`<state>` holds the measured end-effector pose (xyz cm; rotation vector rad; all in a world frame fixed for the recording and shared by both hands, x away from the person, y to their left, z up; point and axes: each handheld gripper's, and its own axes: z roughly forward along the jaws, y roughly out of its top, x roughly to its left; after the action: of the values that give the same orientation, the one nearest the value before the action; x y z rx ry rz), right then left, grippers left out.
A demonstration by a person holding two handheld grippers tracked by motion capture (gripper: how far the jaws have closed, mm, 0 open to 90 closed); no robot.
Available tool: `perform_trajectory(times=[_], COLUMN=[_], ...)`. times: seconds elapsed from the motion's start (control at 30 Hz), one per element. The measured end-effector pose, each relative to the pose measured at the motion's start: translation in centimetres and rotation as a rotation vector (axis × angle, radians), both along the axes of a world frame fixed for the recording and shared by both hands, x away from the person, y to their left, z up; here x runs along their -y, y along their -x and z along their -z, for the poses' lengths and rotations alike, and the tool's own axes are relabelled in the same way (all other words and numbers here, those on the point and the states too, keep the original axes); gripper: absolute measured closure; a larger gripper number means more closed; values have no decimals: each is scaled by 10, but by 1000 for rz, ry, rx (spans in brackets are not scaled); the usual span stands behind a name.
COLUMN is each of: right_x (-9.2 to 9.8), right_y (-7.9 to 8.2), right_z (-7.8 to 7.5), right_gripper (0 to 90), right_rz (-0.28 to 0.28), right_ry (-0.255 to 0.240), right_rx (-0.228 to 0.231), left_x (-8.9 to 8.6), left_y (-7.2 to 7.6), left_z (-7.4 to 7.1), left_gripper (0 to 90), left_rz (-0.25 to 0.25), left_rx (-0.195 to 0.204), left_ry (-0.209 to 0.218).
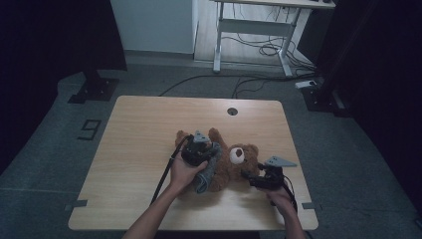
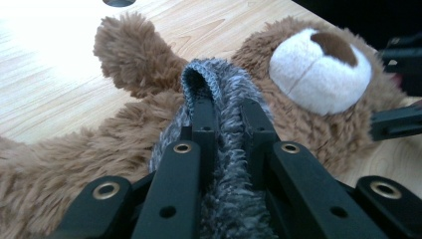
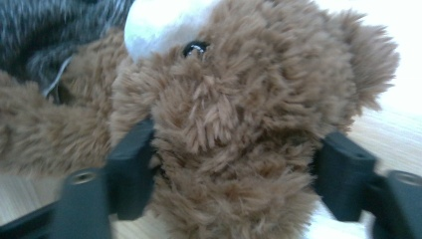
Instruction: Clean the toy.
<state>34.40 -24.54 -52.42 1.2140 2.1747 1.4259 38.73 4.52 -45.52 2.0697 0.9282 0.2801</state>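
A brown teddy bear with a white muzzle lies on its back on the wooden table. A fuzzy grey cloth is draped over its body. My left gripper hovers over the bear's chest, shut on a raised fold of that grey cloth, as the left gripper view shows. My right gripper lies at the bear's head. In the right gripper view its jaws stand open on either side of the furry head. The grey cloth shows at the upper left there.
A round cable hole is in the table's far edge. Behind the table stand a white-legged desk with cables on the floor and black stand bases. Bare tabletop lies left of the bear.
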Motion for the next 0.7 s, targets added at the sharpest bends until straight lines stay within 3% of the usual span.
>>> perform_trajectory(times=[0.17,0.3,0.33,0.4,0.5,0.6,0.63,0.7], right_x=[-6,-8,-8,-8,-7,-6,-4,-3], right_y=[0,-1,-1,-1,0,-1,-2,-4], right_z=[-2,-1,-2,-2,-2,1,1,2], right_gripper=[451,480,485,494,505,524,530,536], right_rz=[-8,7,10,15,18,20,16,12], right_ry=[19,10,12,9,2,24,6,-17], right_rx=[-5,1,-1,-1,-2,-7,-8,-6], left_x=[8,48,56,76,96,86,81,73], left_y=[10,28,30,32,29,22,21,21], left_z=[-18,-31,-30,-23,2,15,15,16], left_gripper=[797,796,796,795,793,799,801,804], left_rz=[36,123,133,161,176,172,170,161], left_rx=[10,53,49,18,-16,-66,-79,-78], left_ry=[44,51,58,60,-7,82,96,87])
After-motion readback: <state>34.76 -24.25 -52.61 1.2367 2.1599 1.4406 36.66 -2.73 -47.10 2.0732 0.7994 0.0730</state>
